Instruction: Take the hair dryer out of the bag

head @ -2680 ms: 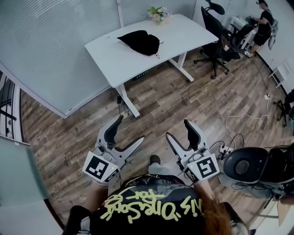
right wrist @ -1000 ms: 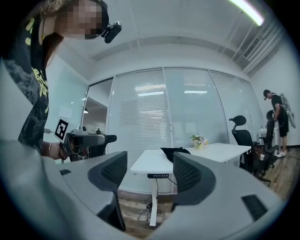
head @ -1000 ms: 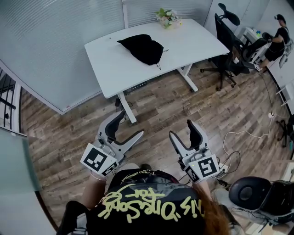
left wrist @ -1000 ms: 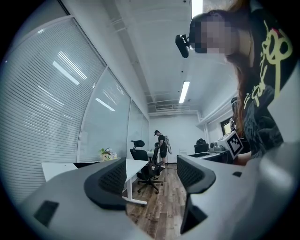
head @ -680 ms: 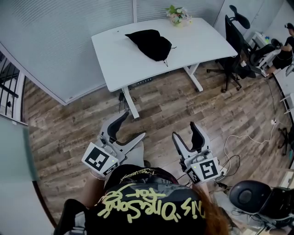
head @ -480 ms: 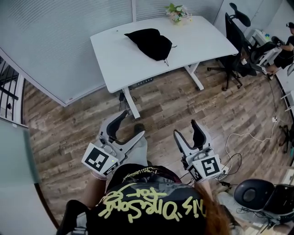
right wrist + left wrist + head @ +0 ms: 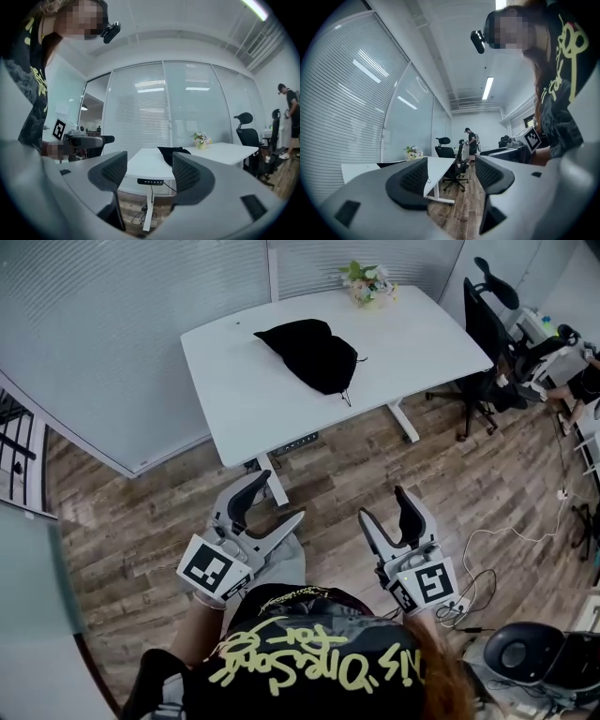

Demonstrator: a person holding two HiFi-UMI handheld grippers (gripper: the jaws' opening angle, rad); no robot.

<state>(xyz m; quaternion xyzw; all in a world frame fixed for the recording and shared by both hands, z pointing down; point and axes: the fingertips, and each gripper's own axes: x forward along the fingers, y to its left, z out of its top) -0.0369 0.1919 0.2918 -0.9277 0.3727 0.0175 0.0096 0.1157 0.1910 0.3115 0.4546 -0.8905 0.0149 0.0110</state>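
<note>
A black bag (image 7: 314, 352) lies slumped on the white table (image 7: 253, 390). It also shows in the right gripper view, where the bag (image 7: 173, 153) sits on the table (image 7: 145, 166) beyond the jaws. No hair dryer is visible. My left gripper (image 7: 277, 499) and right gripper (image 7: 385, 505) are held level over the wooden floor, short of the table's near edge. Both are open with nothing between the jaws. In its own view the left gripper (image 7: 450, 176) faces along the table's end toward the chairs. The right gripper (image 7: 149, 173) points at the table.
A small bunch of flowers (image 7: 367, 279) stands at the table's far corner. Black office chairs (image 7: 492, 324) are to the right of the table, cables (image 7: 487, 549) trail on the floor at right, and a glass wall with blinds (image 7: 112, 324) runs behind. A person (image 7: 470, 140) stands far off.
The table with the bag has come nearer in the head view. Both grippers have moved forward toward it, staying level and open.
</note>
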